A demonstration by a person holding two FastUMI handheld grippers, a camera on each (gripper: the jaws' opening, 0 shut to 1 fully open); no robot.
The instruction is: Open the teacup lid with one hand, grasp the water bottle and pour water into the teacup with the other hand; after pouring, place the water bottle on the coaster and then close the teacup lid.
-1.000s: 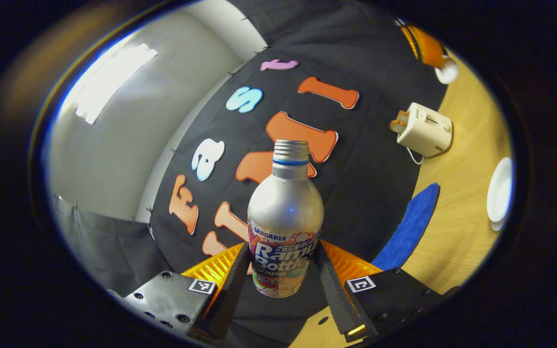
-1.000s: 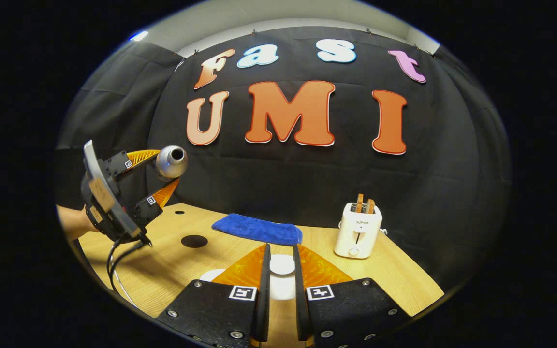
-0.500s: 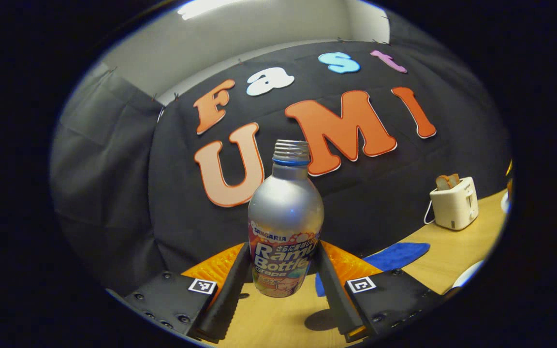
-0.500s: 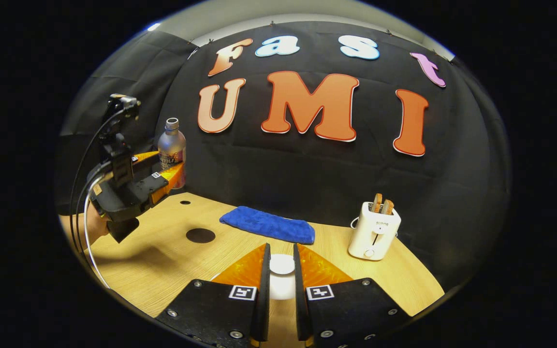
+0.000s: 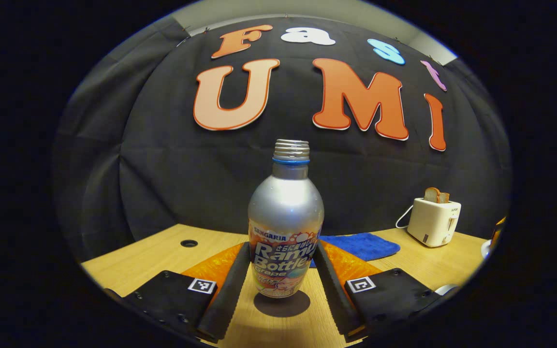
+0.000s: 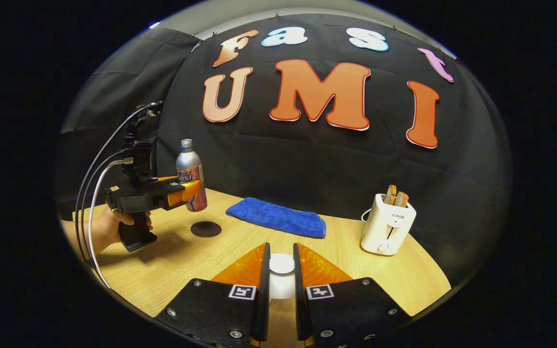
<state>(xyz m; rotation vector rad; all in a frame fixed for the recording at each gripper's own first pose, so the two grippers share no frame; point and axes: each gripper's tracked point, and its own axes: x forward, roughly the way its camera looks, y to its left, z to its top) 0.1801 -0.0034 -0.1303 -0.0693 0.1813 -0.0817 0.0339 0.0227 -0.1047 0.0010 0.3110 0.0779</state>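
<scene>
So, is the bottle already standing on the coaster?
No: in the right gripper view the bottle hangs in the left gripper, clear of the table, with the dark coaster bare below it.

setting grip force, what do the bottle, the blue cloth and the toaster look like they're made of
Bottle: likely aluminium, with a smooth silver sheen, threaded neck and glossy printed label. Blue cloth: soft terry or microfibre, to judge by its fuzzy, matte pile. Toaster: probably cream plastic, with a smooth, faintly shiny shell.
</scene>
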